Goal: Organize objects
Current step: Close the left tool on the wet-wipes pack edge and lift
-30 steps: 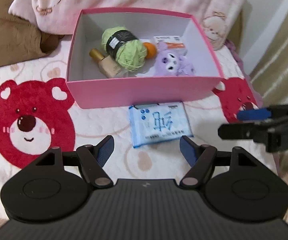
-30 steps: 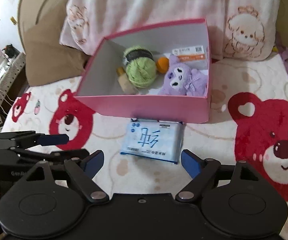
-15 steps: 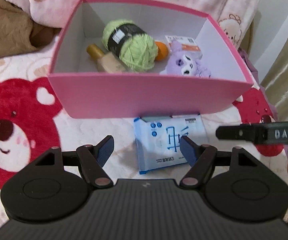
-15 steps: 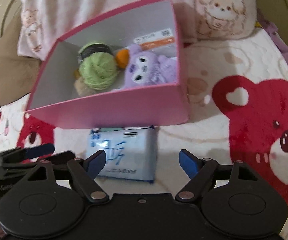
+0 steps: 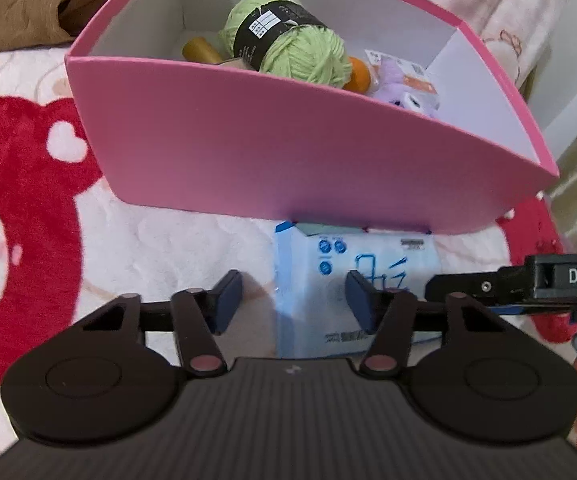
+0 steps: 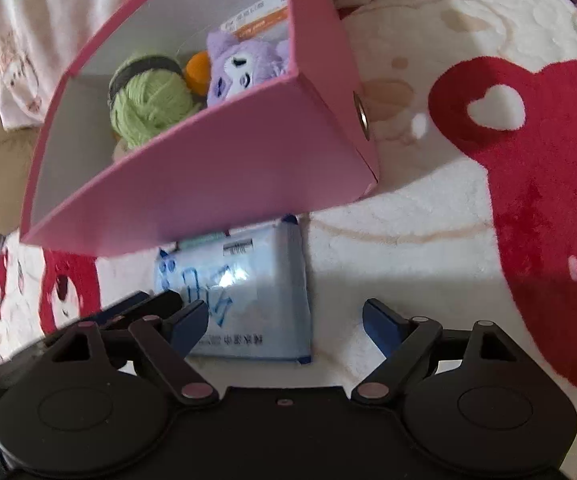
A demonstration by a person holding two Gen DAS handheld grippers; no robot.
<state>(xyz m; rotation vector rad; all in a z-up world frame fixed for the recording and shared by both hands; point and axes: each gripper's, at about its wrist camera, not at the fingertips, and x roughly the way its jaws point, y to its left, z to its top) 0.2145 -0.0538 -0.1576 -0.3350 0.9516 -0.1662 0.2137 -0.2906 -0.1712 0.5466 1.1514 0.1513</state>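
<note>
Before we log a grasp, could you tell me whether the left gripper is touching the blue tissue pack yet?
Cannot tell. In the left wrist view the closing left gripper straddles the tissue pack's left edge; the right pad overlaps it, contact unclear.

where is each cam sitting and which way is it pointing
Left wrist: sits on the left gripper, angled down at the tissue pack and pink box; its closing jaws straddle the pack's left edge; the right gripper enters at right.
Right wrist: sits on the right gripper, angled down at the same pack and box; its opening jaws span the pack's right part; the left gripper's fingers show at left.
Shared: pack, box, green yarn, purple plush, bear blanket.
</note>
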